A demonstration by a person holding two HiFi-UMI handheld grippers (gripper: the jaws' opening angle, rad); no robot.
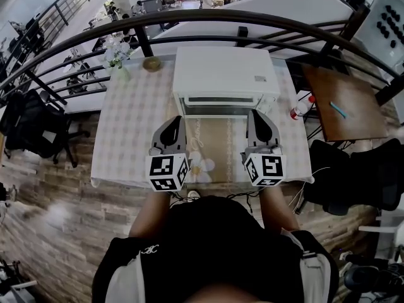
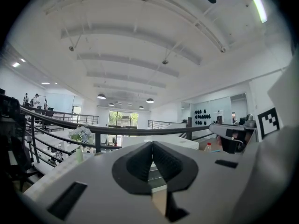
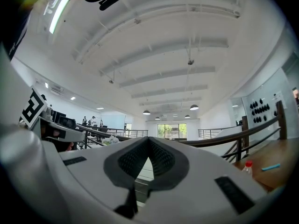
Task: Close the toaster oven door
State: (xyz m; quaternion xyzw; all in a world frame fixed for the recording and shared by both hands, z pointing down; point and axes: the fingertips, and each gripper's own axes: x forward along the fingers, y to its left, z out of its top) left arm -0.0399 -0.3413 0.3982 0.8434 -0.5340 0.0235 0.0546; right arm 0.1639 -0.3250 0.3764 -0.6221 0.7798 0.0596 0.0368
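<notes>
At the far middle of the desk (image 1: 126, 131) sits the toaster oven (image 1: 226, 74). Its door looks upright against the front, so closing seems done, though the steep angle leaves doubt. Left tool (image 1: 173, 125) and right tool (image 1: 257, 118) hover just in front, both clenched and empty.
</notes>
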